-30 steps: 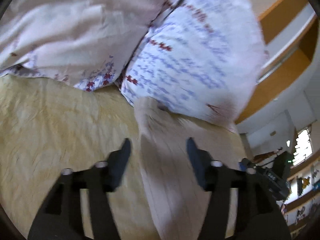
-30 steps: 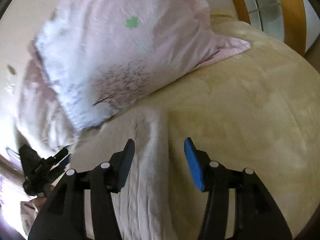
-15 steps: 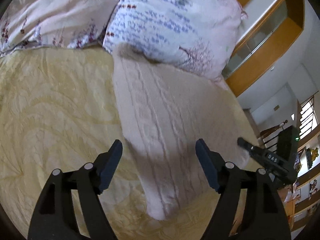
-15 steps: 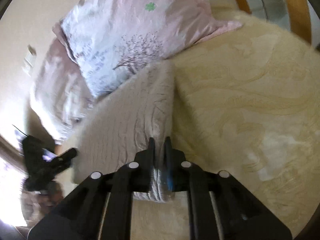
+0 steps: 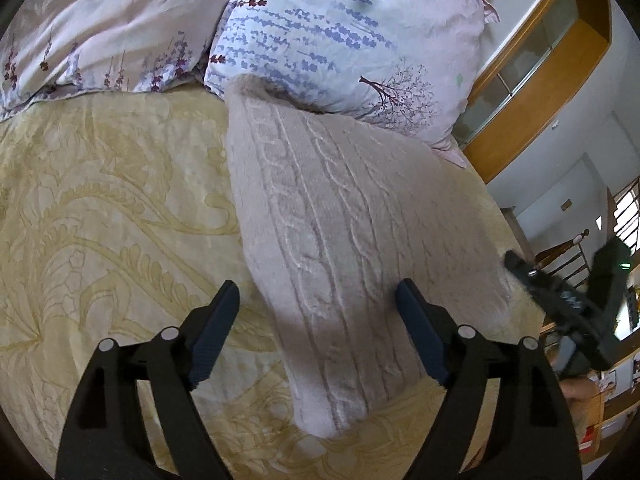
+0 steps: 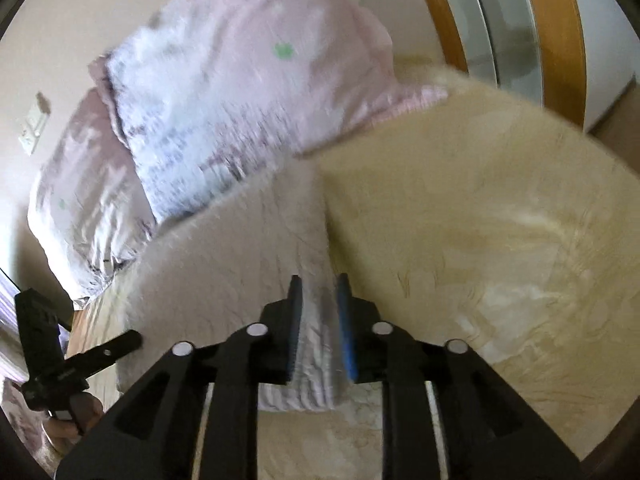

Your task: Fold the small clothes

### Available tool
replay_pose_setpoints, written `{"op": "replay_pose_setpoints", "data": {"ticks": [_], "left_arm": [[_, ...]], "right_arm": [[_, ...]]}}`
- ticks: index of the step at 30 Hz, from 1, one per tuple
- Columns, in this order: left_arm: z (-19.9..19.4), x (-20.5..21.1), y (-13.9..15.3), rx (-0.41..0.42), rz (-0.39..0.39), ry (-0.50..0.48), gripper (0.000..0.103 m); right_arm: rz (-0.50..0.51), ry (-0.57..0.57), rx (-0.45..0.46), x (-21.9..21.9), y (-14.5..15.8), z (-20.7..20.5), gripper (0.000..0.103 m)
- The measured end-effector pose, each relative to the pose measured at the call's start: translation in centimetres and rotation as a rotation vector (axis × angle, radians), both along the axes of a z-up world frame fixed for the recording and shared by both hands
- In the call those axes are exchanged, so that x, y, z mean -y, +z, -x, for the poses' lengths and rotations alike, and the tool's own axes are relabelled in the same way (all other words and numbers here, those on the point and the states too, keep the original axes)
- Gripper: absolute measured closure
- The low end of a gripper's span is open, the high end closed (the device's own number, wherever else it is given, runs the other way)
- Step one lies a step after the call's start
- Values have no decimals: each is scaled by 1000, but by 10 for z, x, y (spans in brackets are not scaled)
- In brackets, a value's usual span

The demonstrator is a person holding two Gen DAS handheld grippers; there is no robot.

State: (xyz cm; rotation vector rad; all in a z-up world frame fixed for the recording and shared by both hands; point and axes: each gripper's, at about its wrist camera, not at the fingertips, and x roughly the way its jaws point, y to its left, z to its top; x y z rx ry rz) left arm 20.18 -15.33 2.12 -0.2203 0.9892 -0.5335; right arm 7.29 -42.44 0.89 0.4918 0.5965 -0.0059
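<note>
A pale pink cable-knit garment [image 5: 332, 232] lies folded in a long strip on the yellow patterned bedspread [image 5: 100, 208], its far end against the pillows. My left gripper [image 5: 318, 300] is open and empty, its jaws wide apart over the garment's near end. My right gripper [image 6: 319, 286] is shut on the garment's edge [image 6: 318, 320]; cloth is bunched between the blue pads [image 6: 343, 320]. The garment [image 6: 224, 264] spreads left of it. The right gripper shows at the right edge of the left wrist view [image 5: 568, 300]. The left gripper shows at lower left of the right wrist view [image 6: 72, 360].
Two floral pillows [image 5: 340, 36] [image 5: 108, 28] lie at the head of the bed. A wooden headboard frame [image 5: 532, 92] rises at the right. The bedspread [image 6: 480, 220] stretches out right of the garment. The right wrist view is blurred by motion.
My right gripper closed on the garment's edge and keeps hold of it. My left gripper pulled back from the pillows and stays open over the garment's near end.
</note>
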Motion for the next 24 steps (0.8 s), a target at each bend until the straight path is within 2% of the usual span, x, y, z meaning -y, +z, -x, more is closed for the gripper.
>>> {"op": "replay_pose_setpoints", "data": {"ticks": [4,7,9,11,12,13,14,16,17,19,24], "left_arm": [[-1,4,-2,14,-41,-7,22],[-1,7,-5,20,-70,-14,22],[-3,8,-7,21,-79,-19,21],[-4,8,-8,19,-80,-21,20],[-5,7,-7,14,-79,-22,19],[-5,7,-7,12,-80,-21,17],[-6,7,-7,9,-81,-21,17],[-9,8,-6,8,-86,-25,15],[-10,9,-5,9,-93,-29,14],[-11,11,-4,13,-107,-39,12],[-17,14,-5,24,-129,-50,8]], "right_arm": [[66,83,-1,-24,4,-2,71],[169,103,-137,-42,-21,-21,70],[246,97,-116,-50,-23,-18,69],[252,105,-133,-51,-19,-20,68],[212,117,-134,-45,-15,-22,67],[148,131,-122,-38,-11,-22,60],[105,136,-111,-32,-9,-21,49],[-14,132,-76,-15,0,-25,35],[-37,132,-68,-10,2,-27,31],[-85,127,-74,2,6,-37,27],[-249,124,-158,30,-6,-69,27]]}}
